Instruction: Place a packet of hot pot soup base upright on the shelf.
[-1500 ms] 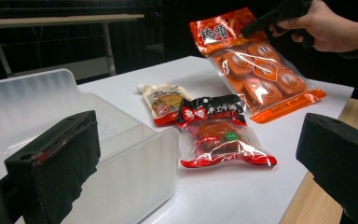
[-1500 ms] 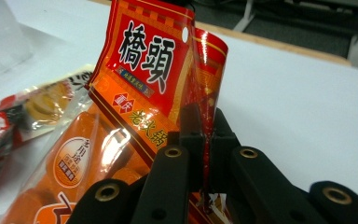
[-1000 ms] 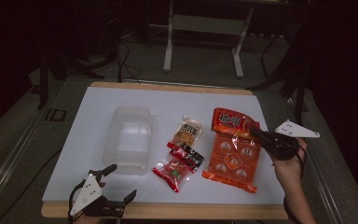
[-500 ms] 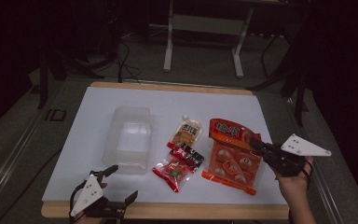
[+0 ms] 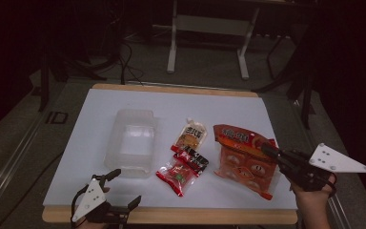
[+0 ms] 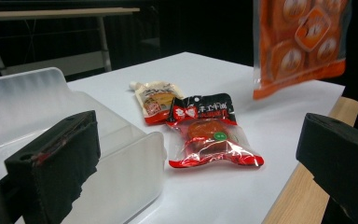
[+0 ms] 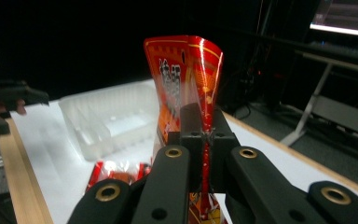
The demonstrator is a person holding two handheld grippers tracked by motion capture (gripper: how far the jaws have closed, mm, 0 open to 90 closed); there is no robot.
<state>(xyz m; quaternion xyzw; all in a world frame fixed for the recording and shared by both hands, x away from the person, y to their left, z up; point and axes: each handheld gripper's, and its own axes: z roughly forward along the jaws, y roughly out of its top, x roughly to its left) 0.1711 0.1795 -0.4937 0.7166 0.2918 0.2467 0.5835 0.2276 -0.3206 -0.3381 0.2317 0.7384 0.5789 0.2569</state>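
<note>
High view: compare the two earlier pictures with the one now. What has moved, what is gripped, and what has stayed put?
The right gripper, shut on the edge of the orange snack bag, has drawn back toward the near table edge and lifted the bag, which hangs off the table in the left gripper view. The left gripper stayed open at the near edge. The clear plastic container, yellow pouch and red packet have not moved.
</note>
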